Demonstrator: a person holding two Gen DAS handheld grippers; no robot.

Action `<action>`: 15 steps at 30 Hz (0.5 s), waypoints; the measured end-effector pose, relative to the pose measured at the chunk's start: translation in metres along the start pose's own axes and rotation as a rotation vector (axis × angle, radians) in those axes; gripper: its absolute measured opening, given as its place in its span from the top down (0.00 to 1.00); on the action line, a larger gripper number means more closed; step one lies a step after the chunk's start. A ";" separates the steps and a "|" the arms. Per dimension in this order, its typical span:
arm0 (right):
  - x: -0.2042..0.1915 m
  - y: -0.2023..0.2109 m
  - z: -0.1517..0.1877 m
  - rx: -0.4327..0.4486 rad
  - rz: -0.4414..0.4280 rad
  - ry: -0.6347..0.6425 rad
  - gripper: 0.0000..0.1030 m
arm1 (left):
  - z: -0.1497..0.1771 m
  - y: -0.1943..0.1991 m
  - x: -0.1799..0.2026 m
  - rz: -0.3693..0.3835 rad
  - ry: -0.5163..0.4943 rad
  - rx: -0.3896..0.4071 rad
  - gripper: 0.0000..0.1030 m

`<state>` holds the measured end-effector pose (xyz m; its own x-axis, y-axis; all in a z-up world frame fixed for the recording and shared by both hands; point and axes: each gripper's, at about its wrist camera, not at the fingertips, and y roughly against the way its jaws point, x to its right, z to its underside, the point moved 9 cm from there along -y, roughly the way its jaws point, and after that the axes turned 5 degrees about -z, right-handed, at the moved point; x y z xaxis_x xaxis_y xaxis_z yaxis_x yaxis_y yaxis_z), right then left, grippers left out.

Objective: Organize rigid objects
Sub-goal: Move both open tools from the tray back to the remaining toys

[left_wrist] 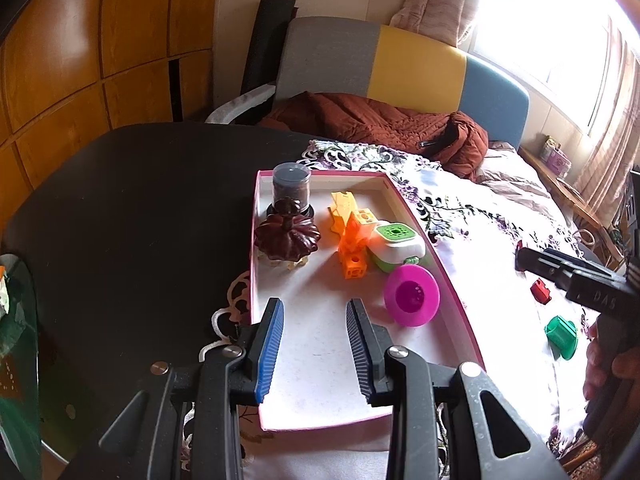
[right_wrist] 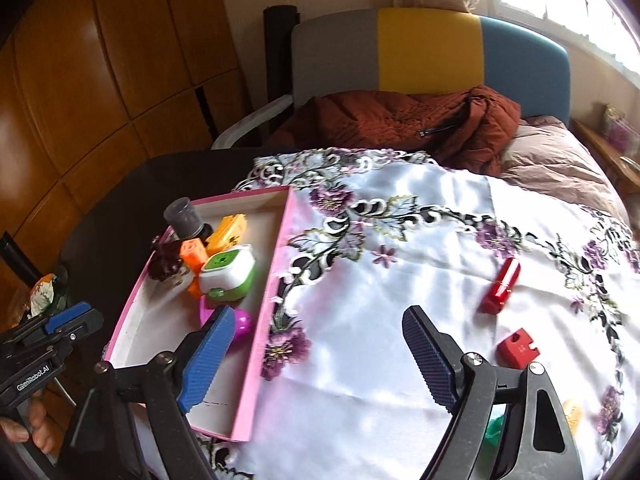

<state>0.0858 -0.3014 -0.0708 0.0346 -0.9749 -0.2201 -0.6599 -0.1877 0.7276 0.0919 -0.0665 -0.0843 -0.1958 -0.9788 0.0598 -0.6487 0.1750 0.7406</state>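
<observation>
A pink-rimmed tray (left_wrist: 253, 280) holds a magenta cup (left_wrist: 412, 300), a green-and-white gadget (left_wrist: 396, 246), orange blocks (left_wrist: 354, 252), a yellow piece (left_wrist: 344, 204), a dark pumpkin-shaped ornament (left_wrist: 286, 238) and a clear jar (left_wrist: 291, 186). My left gripper (left_wrist: 315, 304) hovers open over the tray's bare near end, nothing between its fingers. My right gripper (right_wrist: 320, 314) stands wide open and empty above the tray's right wall (right_wrist: 260, 340) and the cloth. A red cylinder (right_wrist: 502, 286), a red block (right_wrist: 518, 348), a half-hidden green piece (right_wrist: 494, 432) and a yellow piece (right_wrist: 573, 412) lie loose on the cloth.
A white cloth with purple embroidered flowers (right_wrist: 380, 220) covers part of a dark round table (left_wrist: 120, 200). Behind it lie a rust quilted jacket (right_wrist: 400, 120) and a grey, yellow and blue headboard (right_wrist: 428, 52). Wooden cabinets (left_wrist: 80, 60) stand at the left.
</observation>
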 end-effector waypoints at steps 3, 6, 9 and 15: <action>0.020 0.011 -0.003 0.017 0.030 -0.020 0.13 | -0.001 0.002 0.005 0.002 -0.013 0.005 0.69; 0.045 0.023 -0.006 0.033 0.068 -0.048 0.11 | -0.001 0.003 0.010 0.004 -0.025 0.006 0.69; 0.072 0.035 -0.006 0.048 0.116 -0.081 0.10 | -0.001 0.003 0.014 0.007 -0.039 0.005 0.69; 0.135 0.060 -0.004 0.079 0.225 -0.166 0.09 | -0.002 0.004 0.028 0.017 -0.074 0.010 0.69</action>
<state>0.0538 -0.4450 -0.0546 -0.2384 -0.9567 -0.1670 -0.6936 0.0473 0.7188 0.0849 -0.0933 -0.0782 -0.2605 -0.9652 0.0218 -0.6520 0.1926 0.7333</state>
